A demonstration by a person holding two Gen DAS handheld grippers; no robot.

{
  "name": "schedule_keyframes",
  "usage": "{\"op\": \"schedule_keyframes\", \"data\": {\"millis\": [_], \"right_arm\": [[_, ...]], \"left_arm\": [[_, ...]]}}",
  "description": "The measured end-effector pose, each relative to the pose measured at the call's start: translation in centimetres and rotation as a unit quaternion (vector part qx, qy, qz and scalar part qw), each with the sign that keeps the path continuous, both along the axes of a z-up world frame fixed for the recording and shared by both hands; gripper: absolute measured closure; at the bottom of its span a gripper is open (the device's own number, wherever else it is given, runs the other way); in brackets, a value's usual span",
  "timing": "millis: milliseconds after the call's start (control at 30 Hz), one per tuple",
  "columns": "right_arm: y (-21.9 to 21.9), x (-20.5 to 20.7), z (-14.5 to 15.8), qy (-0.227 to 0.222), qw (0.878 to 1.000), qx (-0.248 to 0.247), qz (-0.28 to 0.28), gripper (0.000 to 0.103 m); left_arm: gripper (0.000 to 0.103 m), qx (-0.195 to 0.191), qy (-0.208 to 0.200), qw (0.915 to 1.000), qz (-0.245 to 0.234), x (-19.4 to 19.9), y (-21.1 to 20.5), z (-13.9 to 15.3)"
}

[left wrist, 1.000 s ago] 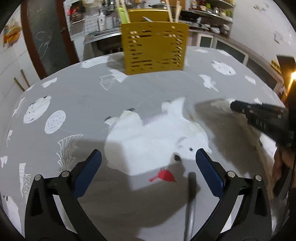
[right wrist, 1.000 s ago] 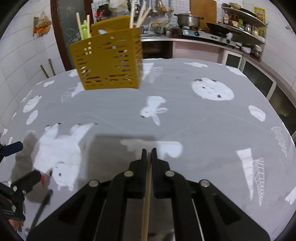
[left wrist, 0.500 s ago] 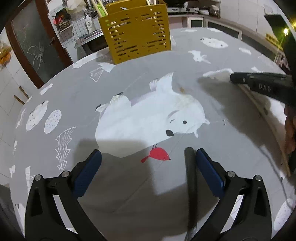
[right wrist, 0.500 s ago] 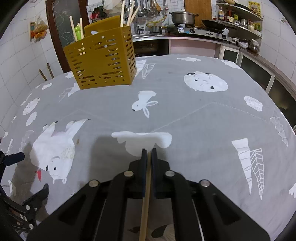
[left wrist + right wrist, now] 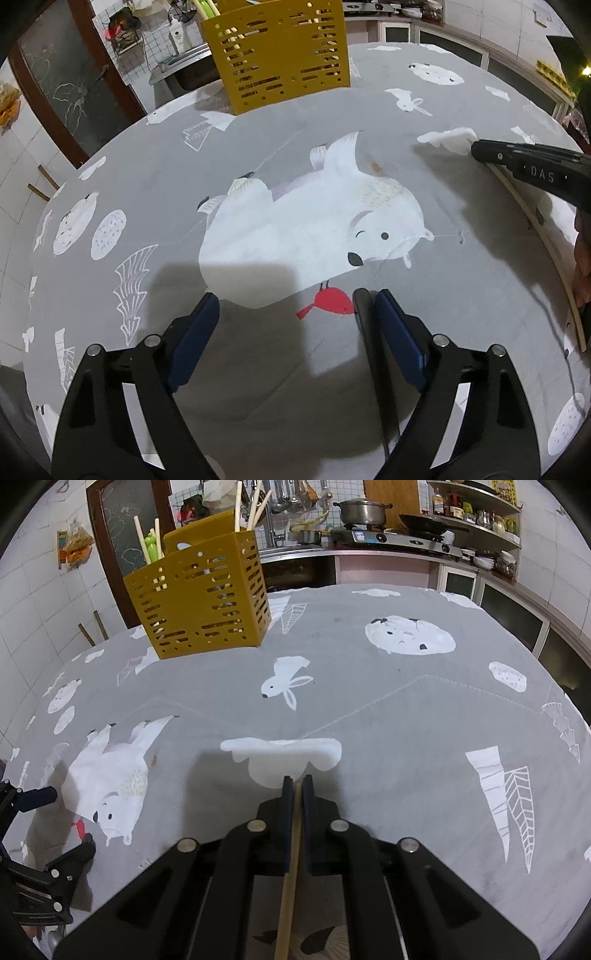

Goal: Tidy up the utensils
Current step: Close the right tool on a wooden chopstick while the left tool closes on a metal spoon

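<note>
A yellow slotted utensil holder (image 5: 280,55) stands at the far side of the table; it also shows in the right wrist view (image 5: 199,605) with chopsticks and a green utensil in it. My left gripper (image 5: 295,317) is open over the table, with a dark grey handle (image 5: 364,314) lying against the inside of its right finger. My right gripper (image 5: 297,784) is shut on a wooden chopstick (image 5: 290,878) that runs back under it. In the left wrist view the right gripper (image 5: 532,170) and the chopstick (image 5: 543,243) show at the right.
The round table carries a grey cloth (image 5: 369,709) with white animal prints. A counter with a stove and a pot (image 5: 364,511) lies behind. A dark door (image 5: 70,92) stands at the back left. The left gripper (image 5: 44,830) shows low left in the right wrist view.
Both grippers have pulled back and risen a little from the table. The dark handle now sits closer against the left gripper's right finger. The right gripper keeps its hold on the chopstick.
</note>
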State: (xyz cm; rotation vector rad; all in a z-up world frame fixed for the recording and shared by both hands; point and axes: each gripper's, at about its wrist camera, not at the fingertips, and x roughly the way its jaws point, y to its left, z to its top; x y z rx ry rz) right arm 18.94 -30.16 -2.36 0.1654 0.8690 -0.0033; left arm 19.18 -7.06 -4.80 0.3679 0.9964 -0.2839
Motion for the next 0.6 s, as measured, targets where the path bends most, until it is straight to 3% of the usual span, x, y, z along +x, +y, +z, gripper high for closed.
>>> {"op": "schedule_keyframes", "data": {"millis": [67, 267, 333, 600], "right_arm": [[0.0, 0.0, 0.0, 0.0, 1.0, -0.001, 0.0, 0.097], [0.0, -0.1, 0.1, -0.001, 1.0, 0.001, 0.0, 0.097], [0.0, -0.1, 0.0, -0.001, 1.0, 0.003, 0.0, 0.097], [-0.1, -0.1, 0.0, -0.002, 1.0, 0.007, 0.0, 0.097]], "left_arm": [[0.031, -0.012, 0.015, 0.9998, -0.002, 0.0, 0.0, 0.1], [0.037, -0.004, 0.015, 0.9997, 0.019, -0.3, 0.3, 0.5], [0.037, 0.012, -0.01, 0.9996, 0.025, -0.7, 0.3, 1.1], [0.032, 0.021, -0.012, 0.9989, 0.04, -0.7, 1.1, 1.1]]}}
